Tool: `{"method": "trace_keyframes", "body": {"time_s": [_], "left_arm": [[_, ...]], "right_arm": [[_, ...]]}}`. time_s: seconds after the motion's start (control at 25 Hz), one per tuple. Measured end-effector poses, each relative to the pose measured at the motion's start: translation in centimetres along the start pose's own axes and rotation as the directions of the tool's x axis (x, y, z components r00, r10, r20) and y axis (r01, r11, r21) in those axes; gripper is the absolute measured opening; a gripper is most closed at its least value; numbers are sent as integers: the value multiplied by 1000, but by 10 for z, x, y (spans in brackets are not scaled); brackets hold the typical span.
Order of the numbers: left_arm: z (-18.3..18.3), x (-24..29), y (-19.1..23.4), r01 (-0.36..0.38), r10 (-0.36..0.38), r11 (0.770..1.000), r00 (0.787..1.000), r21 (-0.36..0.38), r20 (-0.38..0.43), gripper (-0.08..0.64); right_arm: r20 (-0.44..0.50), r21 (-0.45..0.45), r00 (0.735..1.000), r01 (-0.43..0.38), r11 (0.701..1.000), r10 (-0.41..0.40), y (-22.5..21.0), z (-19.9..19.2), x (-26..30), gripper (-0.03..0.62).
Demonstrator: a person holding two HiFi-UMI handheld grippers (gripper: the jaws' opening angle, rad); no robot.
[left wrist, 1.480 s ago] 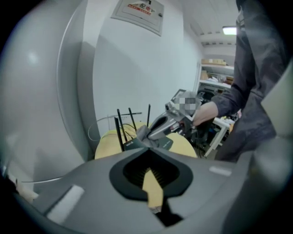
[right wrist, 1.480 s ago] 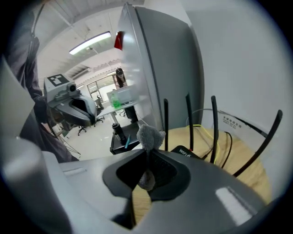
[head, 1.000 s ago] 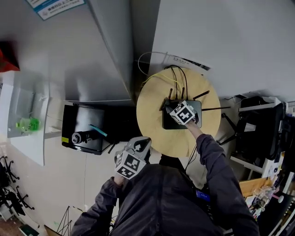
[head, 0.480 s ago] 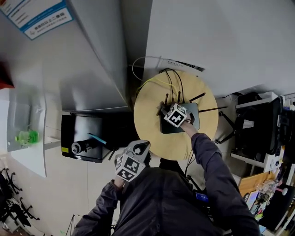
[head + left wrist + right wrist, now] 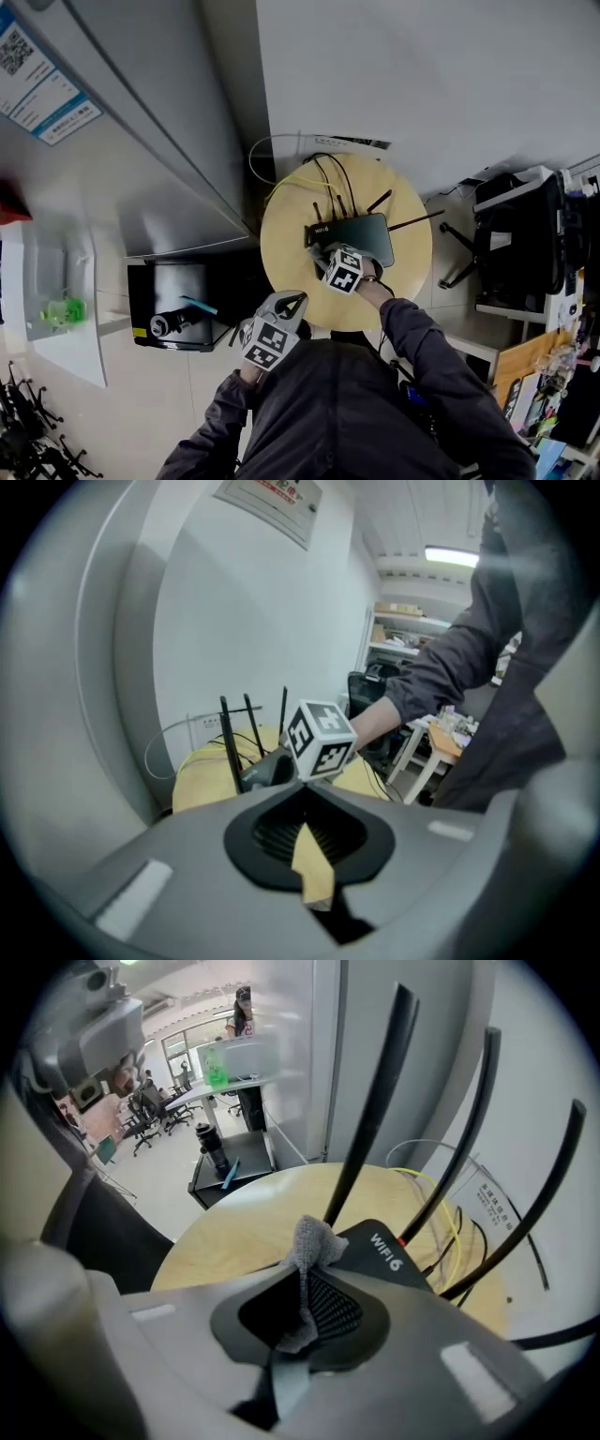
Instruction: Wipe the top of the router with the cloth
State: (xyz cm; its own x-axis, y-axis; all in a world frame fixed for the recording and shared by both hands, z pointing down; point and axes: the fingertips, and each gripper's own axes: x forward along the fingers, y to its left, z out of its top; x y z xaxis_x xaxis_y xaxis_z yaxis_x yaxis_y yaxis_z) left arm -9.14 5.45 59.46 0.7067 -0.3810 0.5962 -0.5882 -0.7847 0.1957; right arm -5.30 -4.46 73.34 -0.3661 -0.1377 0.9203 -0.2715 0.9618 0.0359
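1. Router (image 5: 361, 234) sits on the round wooden table (image 5: 291, 220), antennas up.
2. Right gripper (image 5: 326, 255) pinches the grey cloth (image 5: 312, 1241) against the router's near corner.
3. Left gripper (image 5: 286, 305) hangs beside the table's edge, jaws together.

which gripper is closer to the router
Right. The right gripper, holding the cloth, sits at the router, by its near left corner; the left gripper hangs beyond the round table, nearer the person.
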Motion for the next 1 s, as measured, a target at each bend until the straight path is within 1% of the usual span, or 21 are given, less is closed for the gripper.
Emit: {"method": "trace_keyframes", "body": {"time_s": [0.08,0.24,0.36,0.52,0.6,0.68,0.8,0.92,1.0], "left_arm": [[2,4,-3,10,-10,1000,1000,8,-5,2],[6,11,-3,20,-20,1000,1000,22,-11,2],[10,16,-2,25,-24,999,1000,27,-13,2],[19,20,-3,28,-28,999,1000,36,-12,2],[18,23,-3,27,-26,999,1000,28,-15,2],[20,26,-2,28,-28,999,1000,21,-14,2],[23,29,-2,32,-32,999,999,6,-11,2],[28,33,-2,34,-34,999,999,5,-10,2],[26,36,-2,29,-29,1000,999,-8,-16,2]], "right_arm": [[-7,-4,1000,-15,1000,15,16,-8,-1,26],[10,5,999,-35,999,35,38,-13,-6,26],[19,23,999,-41,999,41,45,-18,-5,26],[24,25,997,-79,997,78,48,-15,-8,26],[44,49,996,-81,995,79,38,-12,-13,26],[52,82,997,-58,995,54,18,-13,-17,26],[33,111,999,-15,994,11,-16,-18,-18,26],[11,116,1000,27,993,-28,-50,-23,-17,26],[1,98,999,46,994,-46,-69,-22,-16,26]]}}
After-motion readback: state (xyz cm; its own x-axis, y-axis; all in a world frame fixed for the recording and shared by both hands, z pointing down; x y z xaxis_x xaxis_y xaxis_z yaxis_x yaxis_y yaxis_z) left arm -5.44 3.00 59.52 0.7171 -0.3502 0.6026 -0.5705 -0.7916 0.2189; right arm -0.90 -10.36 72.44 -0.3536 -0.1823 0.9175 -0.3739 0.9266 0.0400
